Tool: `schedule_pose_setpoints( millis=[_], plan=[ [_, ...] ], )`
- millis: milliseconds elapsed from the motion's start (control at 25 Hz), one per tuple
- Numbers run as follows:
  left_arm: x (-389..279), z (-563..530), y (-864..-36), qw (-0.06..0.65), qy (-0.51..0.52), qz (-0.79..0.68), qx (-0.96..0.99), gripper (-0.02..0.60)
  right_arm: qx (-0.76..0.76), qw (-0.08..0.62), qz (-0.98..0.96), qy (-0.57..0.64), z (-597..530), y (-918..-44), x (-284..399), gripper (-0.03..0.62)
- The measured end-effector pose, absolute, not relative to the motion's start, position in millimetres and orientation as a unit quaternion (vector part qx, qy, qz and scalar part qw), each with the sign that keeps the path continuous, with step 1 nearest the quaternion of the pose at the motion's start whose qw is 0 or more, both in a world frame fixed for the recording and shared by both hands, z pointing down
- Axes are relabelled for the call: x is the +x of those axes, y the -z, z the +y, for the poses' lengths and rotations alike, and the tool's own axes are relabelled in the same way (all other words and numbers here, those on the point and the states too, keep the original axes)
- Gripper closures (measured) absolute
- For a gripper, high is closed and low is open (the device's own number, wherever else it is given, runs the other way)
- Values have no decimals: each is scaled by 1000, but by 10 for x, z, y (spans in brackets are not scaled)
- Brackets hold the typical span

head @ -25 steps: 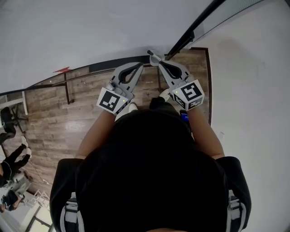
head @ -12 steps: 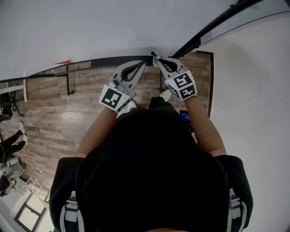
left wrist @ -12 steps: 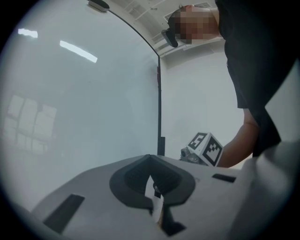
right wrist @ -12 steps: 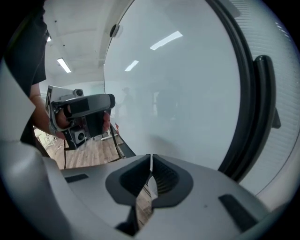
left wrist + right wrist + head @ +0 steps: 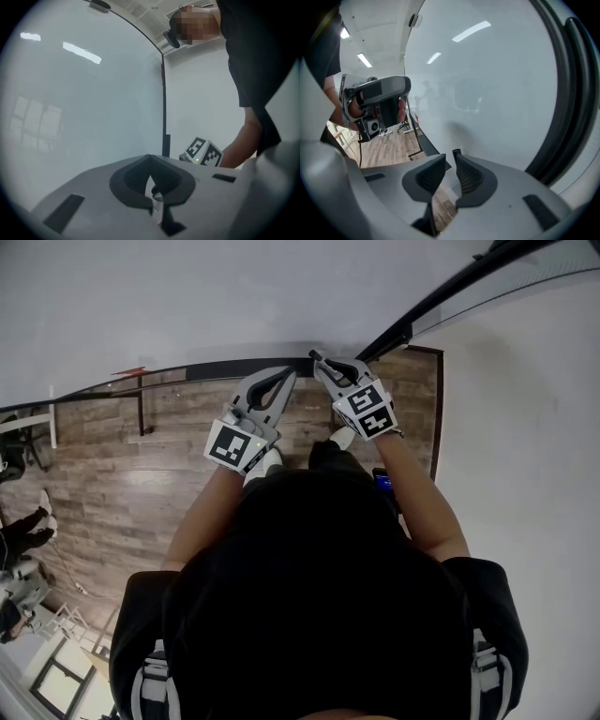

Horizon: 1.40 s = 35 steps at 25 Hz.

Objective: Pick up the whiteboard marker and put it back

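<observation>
The whiteboard (image 5: 187, 306) fills the far side, with its black tray (image 5: 225, 368) along the lower edge. My right gripper (image 5: 317, 360) points down at the tray's right end. In the right gripper view the right gripper (image 5: 449, 156) has a clear gap; its jaws have just been opening. A small dark end, apparently the whiteboard marker (image 5: 456, 152), pokes up at the right fingertip, and the pads do not press on it. My left gripper (image 5: 286, 374) hangs beside it. In its own view the left gripper (image 5: 150, 158) has its tips meeting, with nothing held.
The board's black frame (image 5: 422, 306) runs up to the right beside a white wall (image 5: 525, 427). A stand leg (image 5: 141, 413) rises from the wooden floor (image 5: 122, 484). Dark furniture (image 5: 19, 531) sits at the far left. The person's head and shoulders fill the lower half of the head view.
The right gripper has swung in toward the board's lower edge, its marker cube now nearer the tray. The left gripper has barely shifted.
</observation>
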<state>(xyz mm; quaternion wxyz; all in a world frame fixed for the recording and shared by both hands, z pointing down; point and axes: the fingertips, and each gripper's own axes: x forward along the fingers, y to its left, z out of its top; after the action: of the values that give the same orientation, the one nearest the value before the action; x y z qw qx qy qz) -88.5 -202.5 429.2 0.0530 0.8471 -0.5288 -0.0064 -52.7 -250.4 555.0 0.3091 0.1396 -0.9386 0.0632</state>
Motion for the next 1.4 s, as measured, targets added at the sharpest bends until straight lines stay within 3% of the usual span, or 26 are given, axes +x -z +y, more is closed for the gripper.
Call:
schedule_pose_setpoints(
  millis=[360,960,1160,1400],
  plan=[
    [-860,-2046,-4305,56,2,-535,843,578,141,321,-935,-42,-2551,-5681,-625,490],
    [-908,-1973,-4376,66,-1,-539,840,578,143,356,-923,-6,-2667,-5966,-742,520],
    [-955,-1990,-4335,62,0,-540,840,578,149,336,-930,-19,-2687,-5924,-729,526],
    [-981,-2003,-4326,60,-2,-535,843,578,167,263,-950,-20,-2698,-5575,-689,526]
  ],
)
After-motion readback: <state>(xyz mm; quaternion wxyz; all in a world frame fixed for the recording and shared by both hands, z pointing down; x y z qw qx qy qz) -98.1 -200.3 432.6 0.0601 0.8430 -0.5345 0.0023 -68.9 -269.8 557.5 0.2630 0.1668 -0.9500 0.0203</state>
